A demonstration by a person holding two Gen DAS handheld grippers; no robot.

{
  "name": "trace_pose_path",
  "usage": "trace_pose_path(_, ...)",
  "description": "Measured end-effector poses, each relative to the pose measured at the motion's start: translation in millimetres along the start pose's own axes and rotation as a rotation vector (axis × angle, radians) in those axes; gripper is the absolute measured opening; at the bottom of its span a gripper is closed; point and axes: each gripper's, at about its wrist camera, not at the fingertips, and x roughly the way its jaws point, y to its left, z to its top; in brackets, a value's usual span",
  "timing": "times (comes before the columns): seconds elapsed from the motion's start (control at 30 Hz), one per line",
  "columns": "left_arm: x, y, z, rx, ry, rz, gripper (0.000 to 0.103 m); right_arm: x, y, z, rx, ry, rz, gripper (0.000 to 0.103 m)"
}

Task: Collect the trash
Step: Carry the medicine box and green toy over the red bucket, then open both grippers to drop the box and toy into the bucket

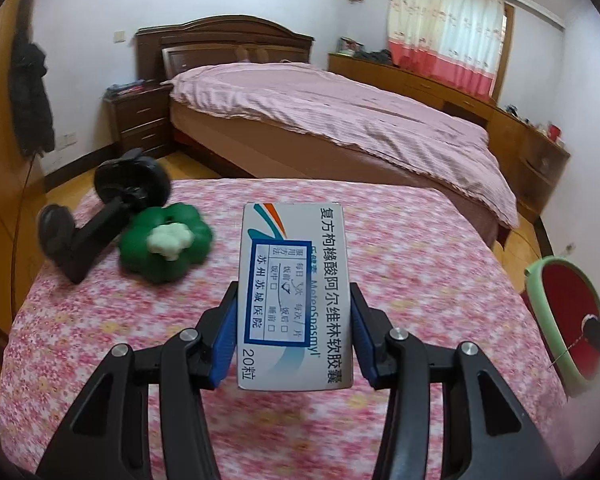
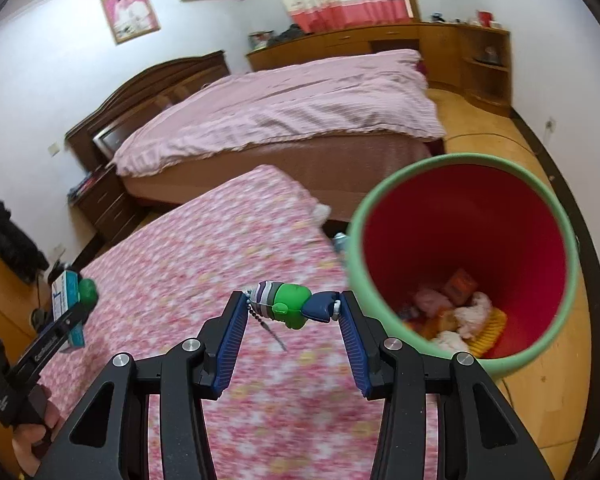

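Observation:
My left gripper [image 1: 294, 300] is shut on a white medicine box [image 1: 294, 280] with blue and orange print, held upright above the pink floral table [image 1: 420, 260]. My right gripper [image 2: 292, 308] is shut on a small green toy figure keychain [image 2: 290, 304] with a bead chain dangling, held crosswise between the blue pads. A red bin with a green rim [image 2: 464, 248] stands just right of the right gripper, beside the table; it holds several bits of trash. The same bin [image 1: 564, 312] shows at the right edge of the left wrist view. The left gripper with its box [image 2: 66, 300] appears at far left.
A green flower-shaped toy with a white centre [image 1: 166, 242] and a black dumbbell-like object [image 1: 104, 216] lie on the table's far left. A bed with a pink cover [image 1: 340, 120] stands behind. Wooden floor [image 2: 540, 392] surrounds the bin. A person's hand [image 2: 32, 440] holds the left gripper.

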Motion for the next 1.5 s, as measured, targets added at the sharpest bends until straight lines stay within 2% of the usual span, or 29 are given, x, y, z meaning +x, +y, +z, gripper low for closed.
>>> trace_pose_path(0.43,-10,-99,-9,0.102,0.055,-0.165,0.051,-11,-87,1,0.138,-0.012,-0.047,0.048)
trace_pose_path(0.77,-8,-174,-12,0.188,0.106,-0.290,0.051,-8,-129,7,0.196,-0.023,-0.045,0.050)
trace_pose_path(1.03,-5,-224,-20,0.256,0.124,-0.349,0.051,-7,-152,10,0.221,-0.024,-0.024,0.050)
trace_pose_path(1.5,8,-273,-32,0.324,0.179,-0.427,0.051,-34,-172,12,0.248,-0.083,-0.018,0.051)
